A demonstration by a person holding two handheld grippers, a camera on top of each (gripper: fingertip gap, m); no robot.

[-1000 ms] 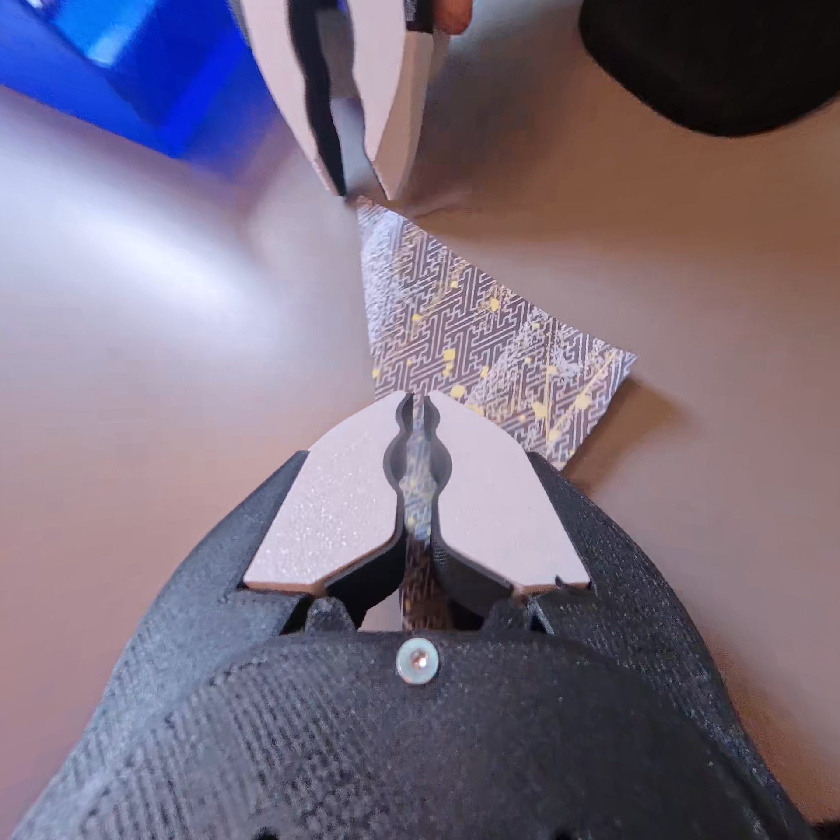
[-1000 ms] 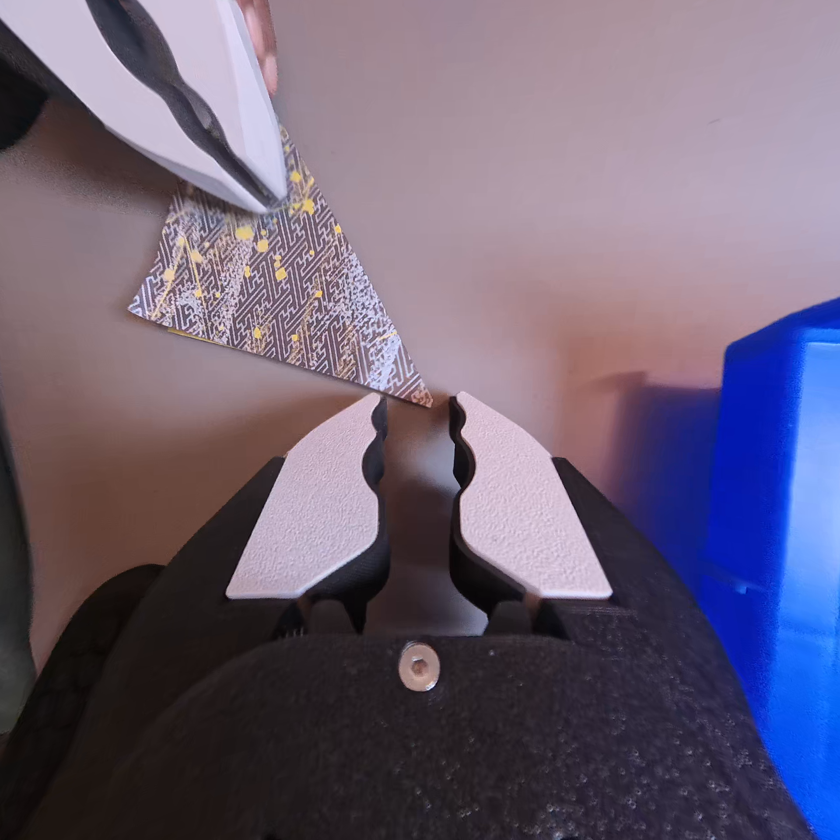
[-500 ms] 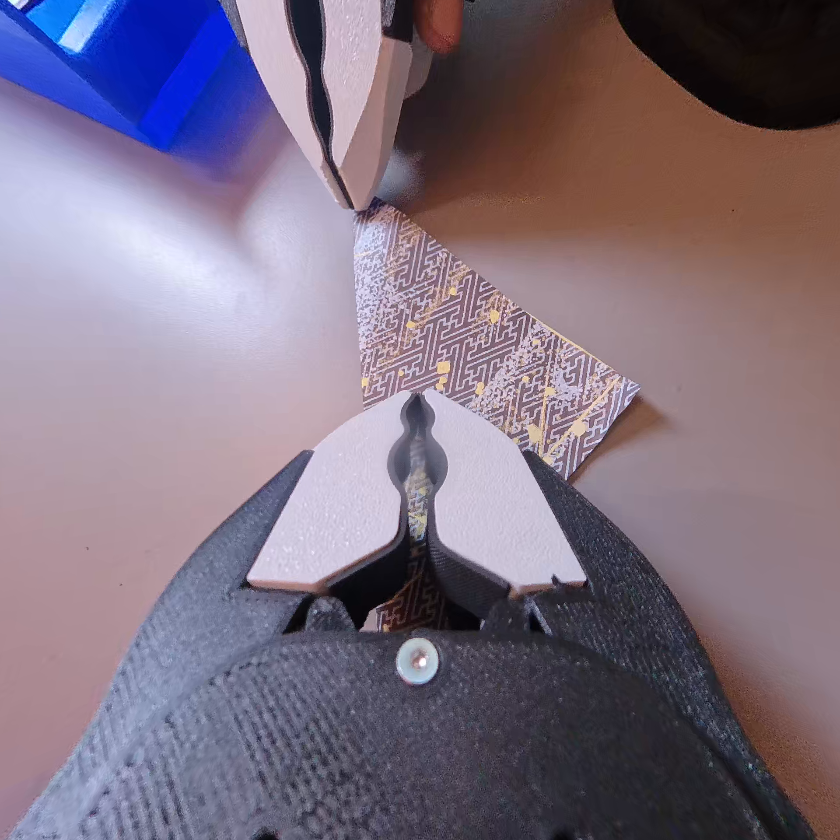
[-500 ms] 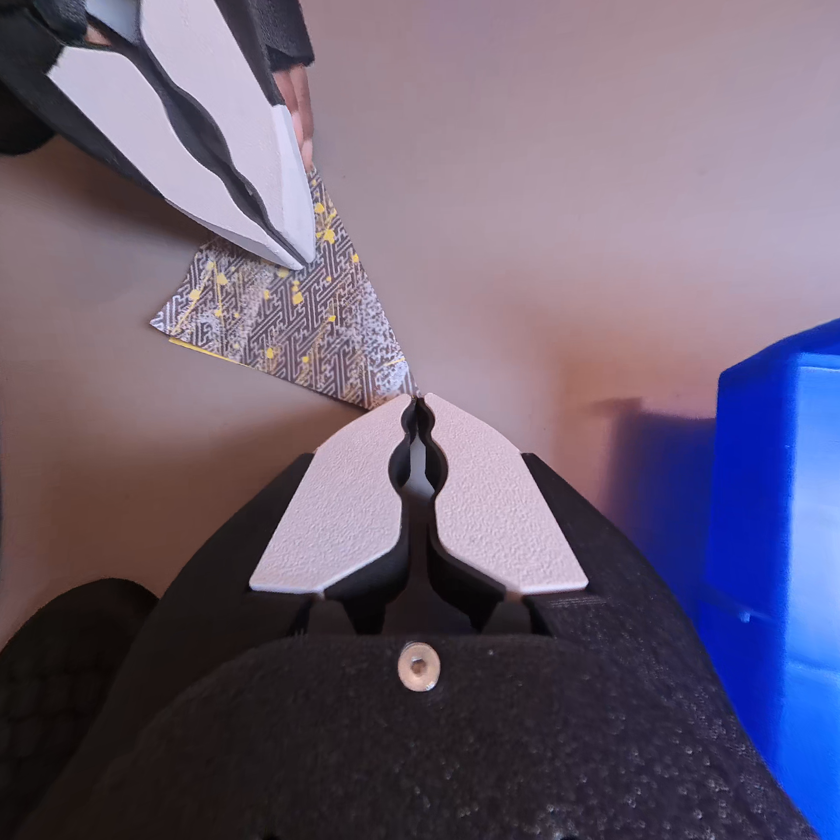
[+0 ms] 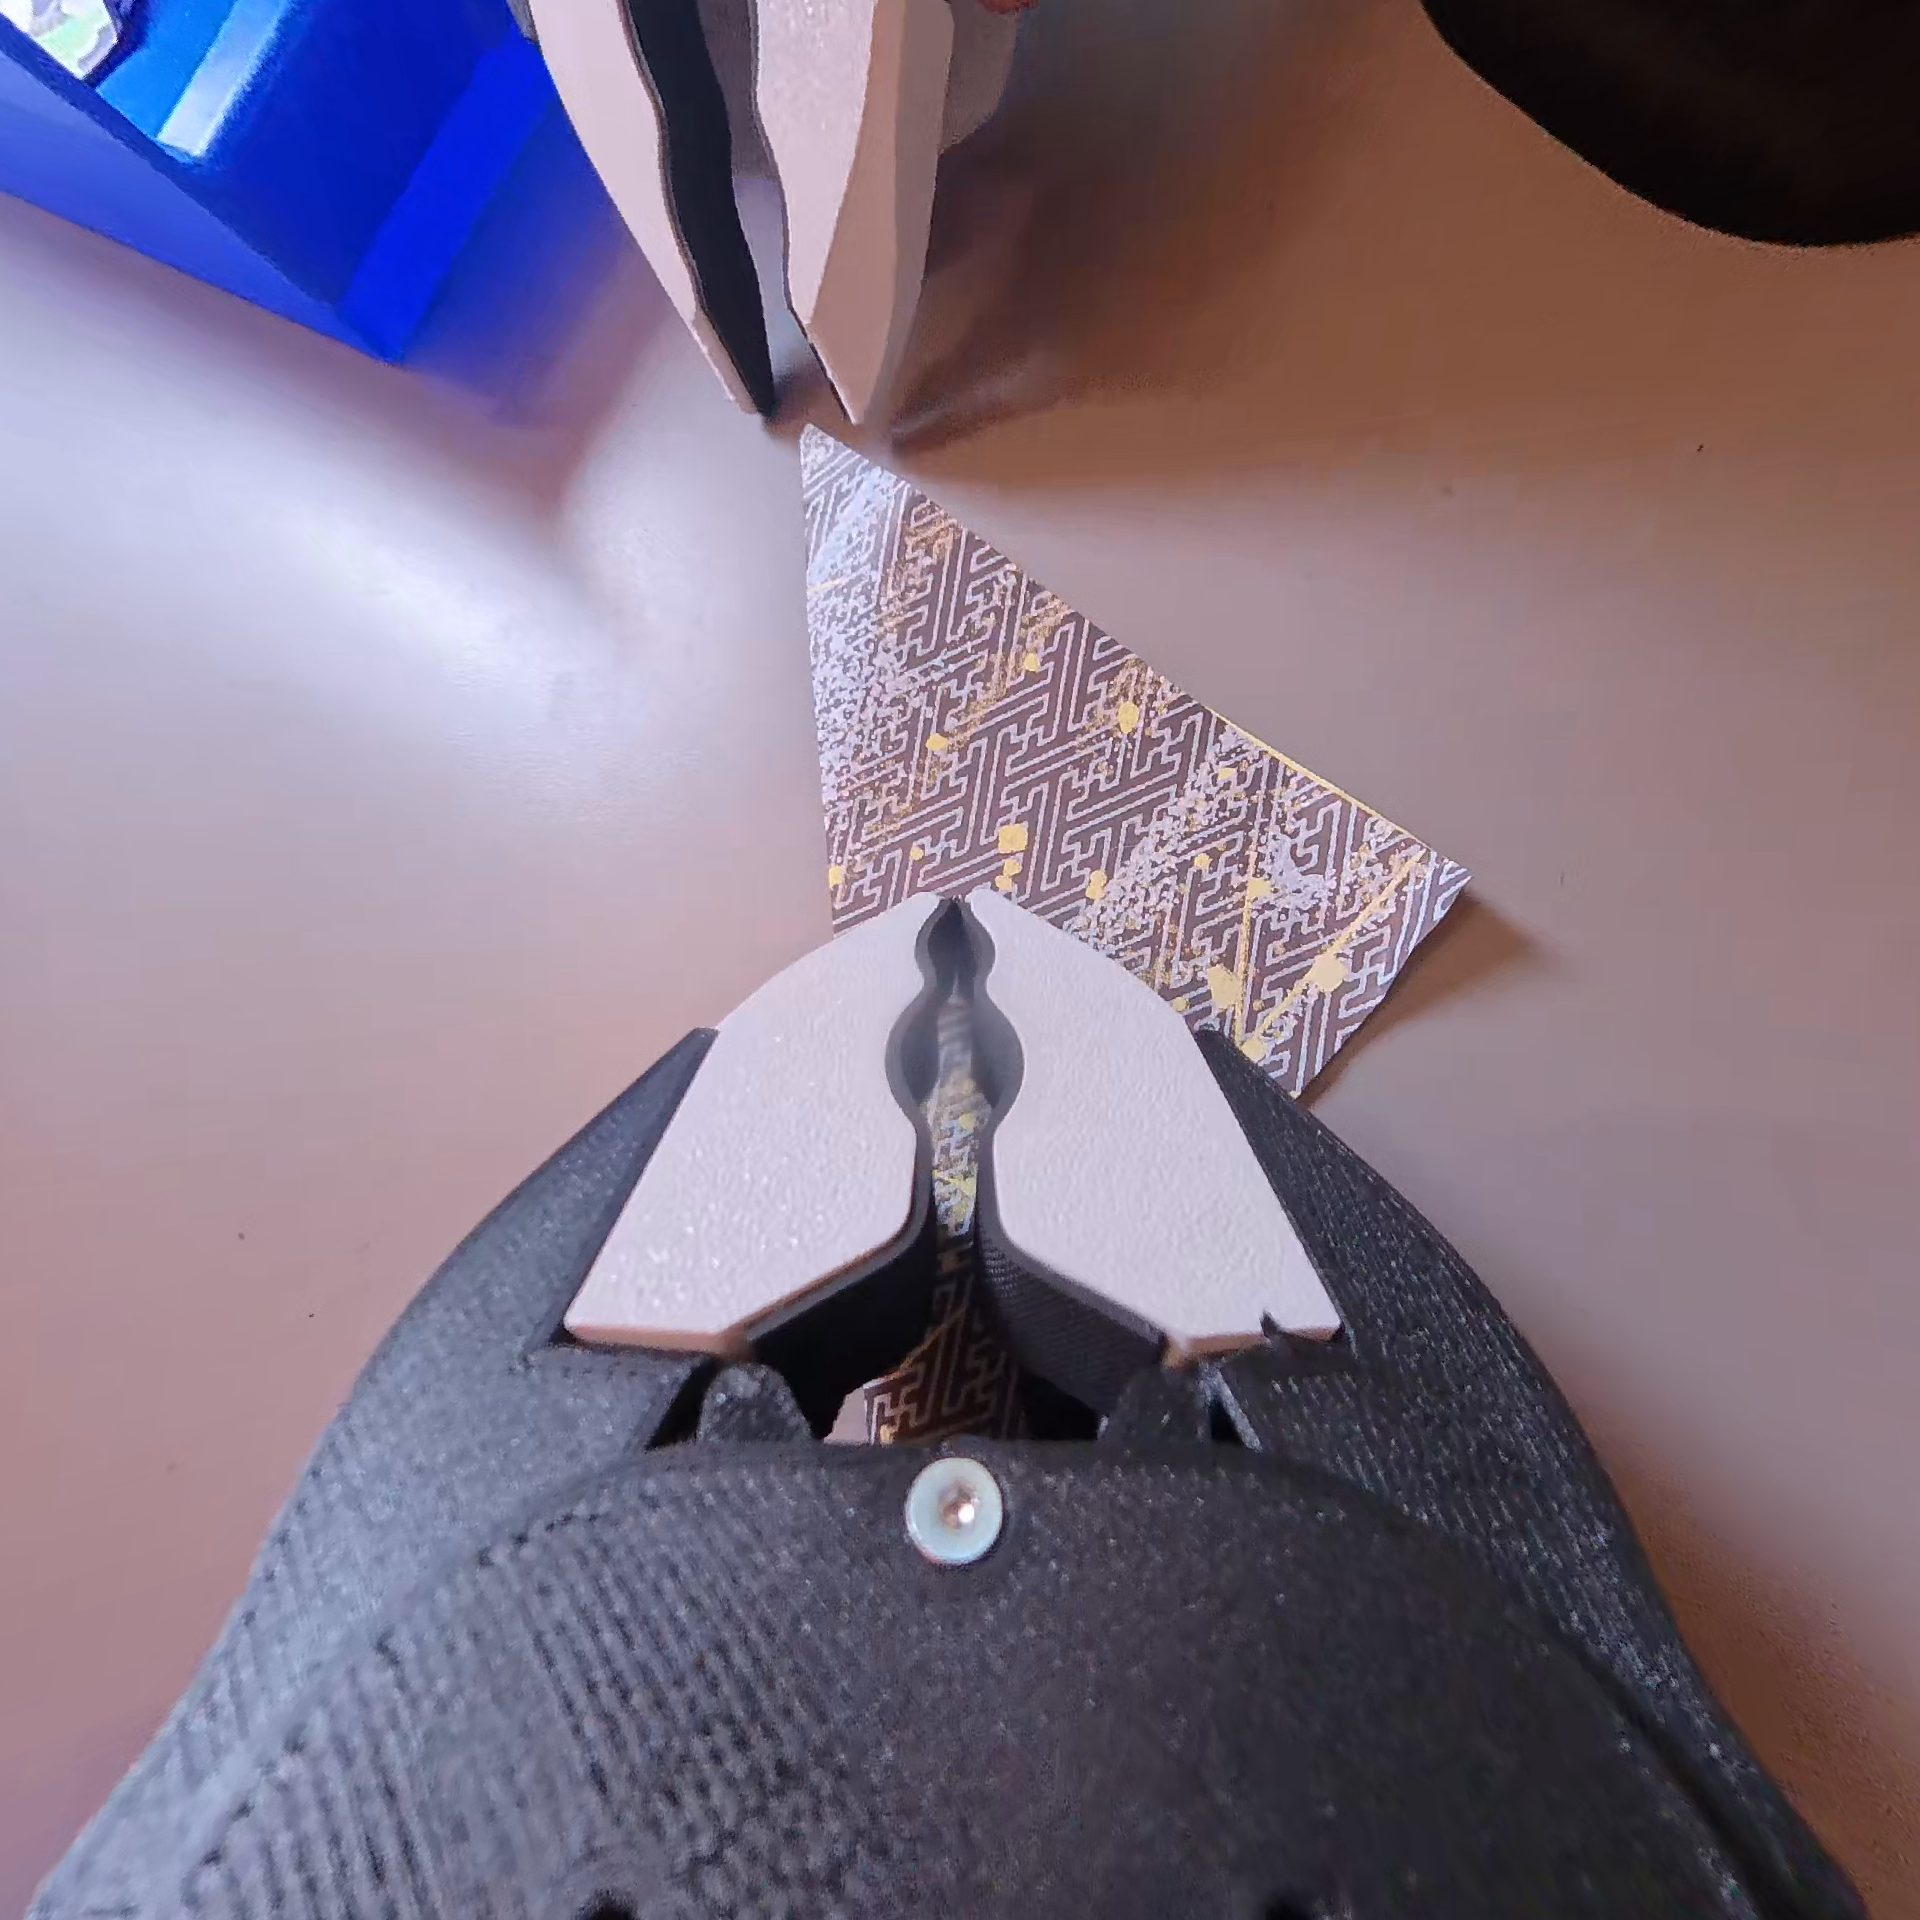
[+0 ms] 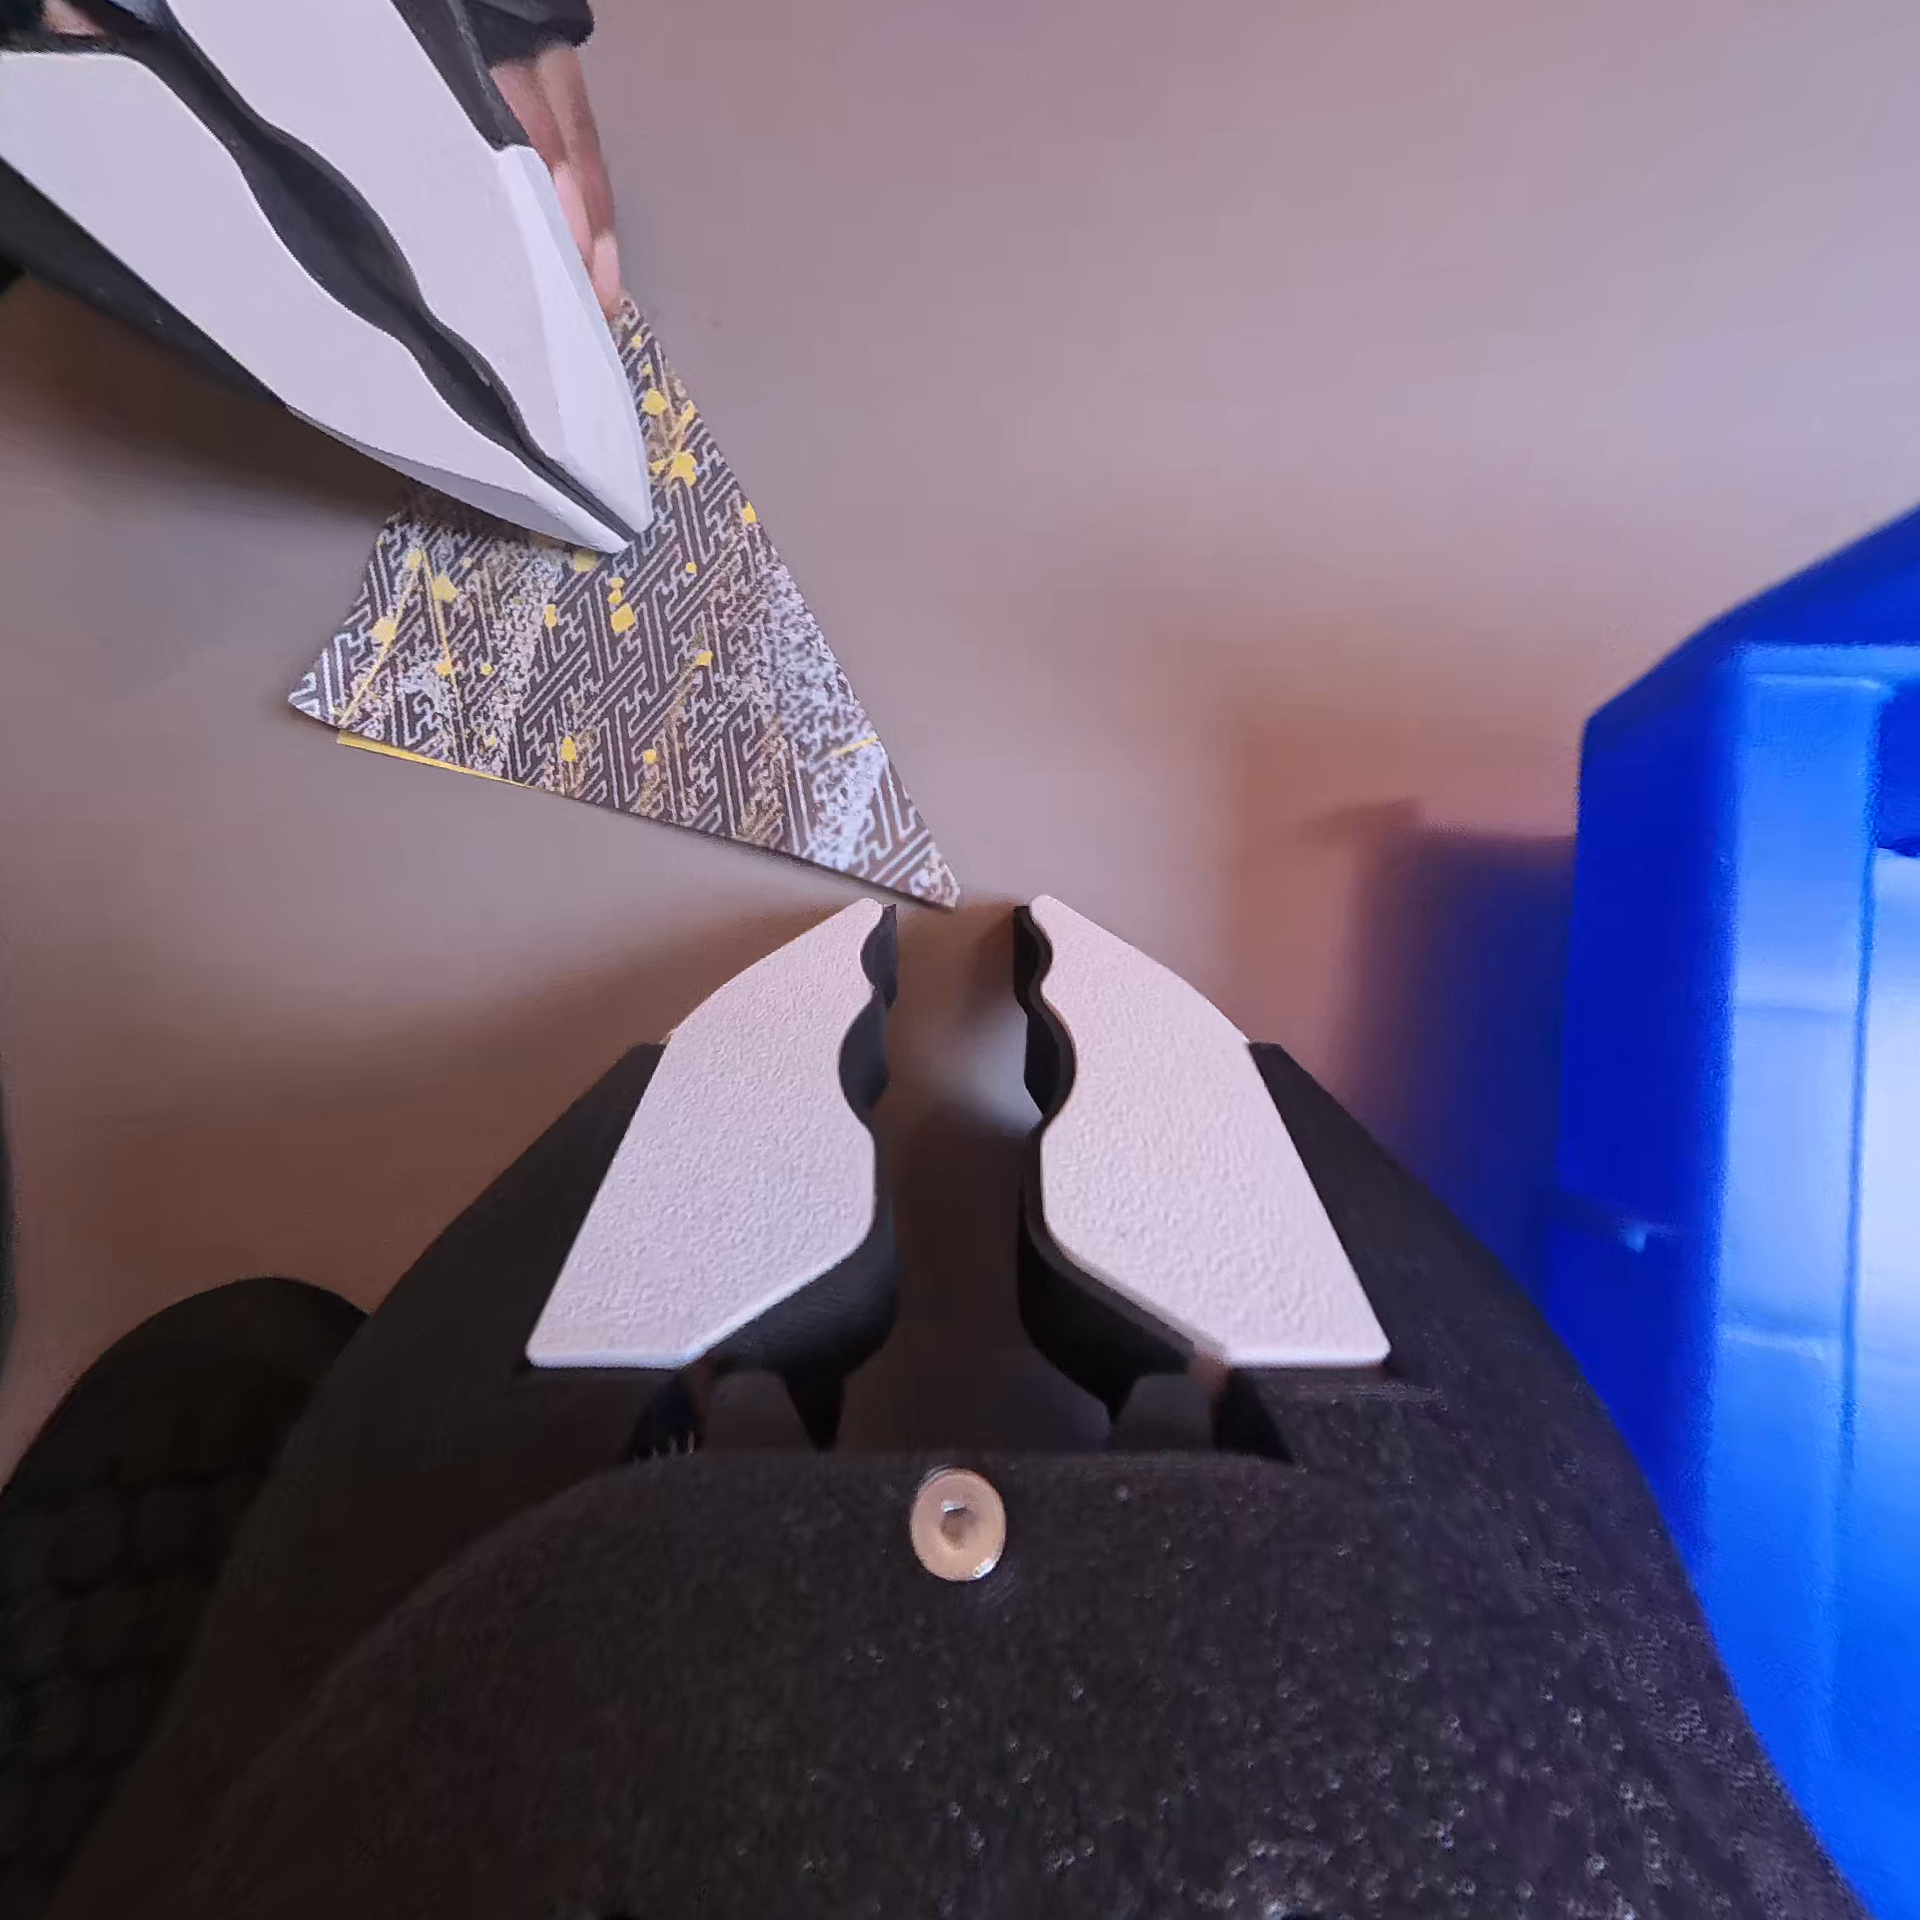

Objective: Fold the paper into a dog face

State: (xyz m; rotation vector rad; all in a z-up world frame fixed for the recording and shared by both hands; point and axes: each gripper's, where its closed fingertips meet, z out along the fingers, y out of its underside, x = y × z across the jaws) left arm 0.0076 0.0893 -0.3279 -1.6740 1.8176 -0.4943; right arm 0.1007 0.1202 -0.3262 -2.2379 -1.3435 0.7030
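The paper (image 5: pixel 1039 748) is folded into a triangle, dark with a white maze pattern and gold flecks, and lies flat on the table. It also shows in the right wrist view (image 6: pixel 644 707), with a thin yellow edge underneath. My left gripper (image 5: pixel 954 906) is shut and its tips press down on the paper's top face; it shows from the side in the right wrist view (image 6: pixel 618 535). My right gripper (image 6: pixel 954 914) is open by a narrow gap, empty, with its tips right at the paper's sharp corner. It also shows at the top of the left wrist view (image 5: pixel 808 407).
A blue plastic bin (image 6: pixel 1766 1039) stands close on the right of my right gripper; it also shows at the top left of the left wrist view (image 5: pixel 260 156). A black object (image 5: pixel 1714 104) lies at the table's far right. The table (image 5: pixel 312 831) is plain grey-brown. Left tips to right tips: about 11 cm.
My right gripper was open a second ago, shut at the paper's corner half a second ago, and is now open again. My left gripper stays shut on top of the paper.
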